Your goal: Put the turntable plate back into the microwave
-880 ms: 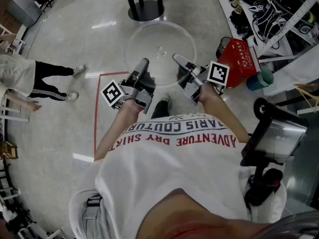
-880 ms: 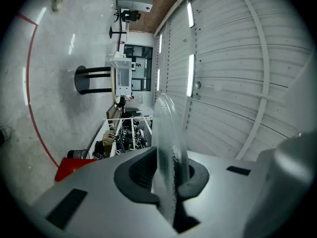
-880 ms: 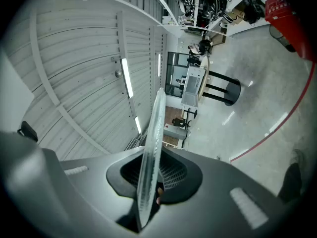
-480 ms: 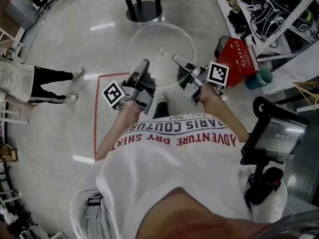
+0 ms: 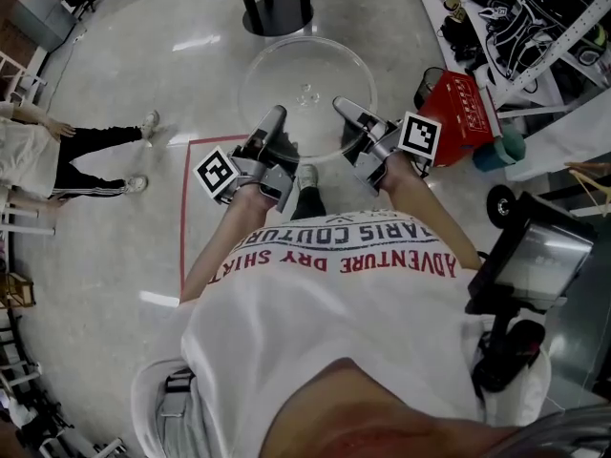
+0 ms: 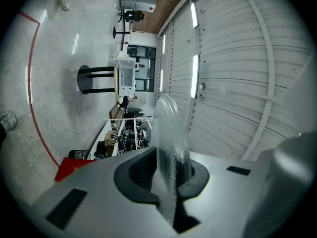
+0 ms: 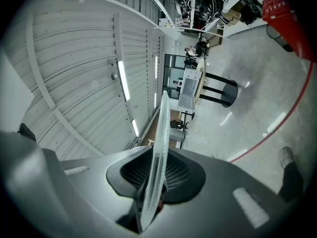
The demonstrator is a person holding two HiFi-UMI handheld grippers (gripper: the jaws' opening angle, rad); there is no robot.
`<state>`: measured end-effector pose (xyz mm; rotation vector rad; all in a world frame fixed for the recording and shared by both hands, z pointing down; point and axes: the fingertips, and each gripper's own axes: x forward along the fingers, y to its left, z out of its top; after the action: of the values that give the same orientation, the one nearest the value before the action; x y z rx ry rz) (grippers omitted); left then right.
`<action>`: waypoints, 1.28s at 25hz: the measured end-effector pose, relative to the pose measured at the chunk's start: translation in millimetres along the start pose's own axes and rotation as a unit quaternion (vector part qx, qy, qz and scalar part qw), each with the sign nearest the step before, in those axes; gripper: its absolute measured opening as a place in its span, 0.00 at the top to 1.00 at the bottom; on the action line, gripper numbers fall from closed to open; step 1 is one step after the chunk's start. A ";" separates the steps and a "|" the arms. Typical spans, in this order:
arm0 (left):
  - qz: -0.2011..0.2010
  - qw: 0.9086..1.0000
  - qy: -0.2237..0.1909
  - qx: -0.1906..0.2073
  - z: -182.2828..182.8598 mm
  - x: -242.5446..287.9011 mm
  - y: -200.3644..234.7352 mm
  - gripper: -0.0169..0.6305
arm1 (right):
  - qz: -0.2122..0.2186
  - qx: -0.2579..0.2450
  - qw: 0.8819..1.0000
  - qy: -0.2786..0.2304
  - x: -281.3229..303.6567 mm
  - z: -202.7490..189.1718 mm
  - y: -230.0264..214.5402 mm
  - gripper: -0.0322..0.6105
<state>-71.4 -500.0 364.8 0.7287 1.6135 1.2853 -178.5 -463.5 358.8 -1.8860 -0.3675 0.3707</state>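
The clear glass turntable plate (image 5: 305,92) hangs level above the floor in front of me, held by its near rim from both sides. My left gripper (image 5: 274,122) is shut on the plate's left near edge. My right gripper (image 5: 346,111) is shut on its right near edge. In the left gripper view the plate (image 6: 170,133) runs edge-on between the jaws of the left gripper (image 6: 171,176). The right gripper view shows the plate (image 7: 159,138) edge-on too, pinched in the right gripper (image 7: 154,178). No microwave shows in any view.
A black round table base (image 5: 277,12) stands on the floor just beyond the plate. A red box (image 5: 458,113) and a cluttered shelf (image 5: 520,17) are at the right. A person (image 5: 57,151) stands at the left. Red tape (image 5: 183,218) marks the floor.
Both grippers keep their hold on the plate, which has drifted slightly toward the table base. The person at the left has shifted and raised a hand.
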 end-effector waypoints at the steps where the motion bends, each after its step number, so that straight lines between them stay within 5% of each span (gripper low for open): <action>1: 0.002 1.000 -0.001 -0.001 4.1 5.4 2.0 0.93 | -0.004 0.002 1.000 -0.002 3.5 6.0 -3.5 0.90; 10: 0.011 1.000 -0.004 -0.016 70.8 56.5 48.1 0.93 | -0.003 0.024 1.000 -0.009 69.7 54.7 -55.0 0.90; 26: 0.024 0.999 0.016 -0.024 342.8 303.5 132.2 0.93 | -0.028 0.029 0.999 -0.031 341.1 289.2 -156.8 0.90; 32: 0.015 1.000 0.015 -0.014 389.9 346.4 140.6 0.93 | -0.021 0.024 0.999 -0.033 388.3 329.5 -170.8 0.90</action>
<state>131.0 0.5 384.7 0.7222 1.6103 1.3434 19.2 35.5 381.8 -1.8204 -0.4379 0.4112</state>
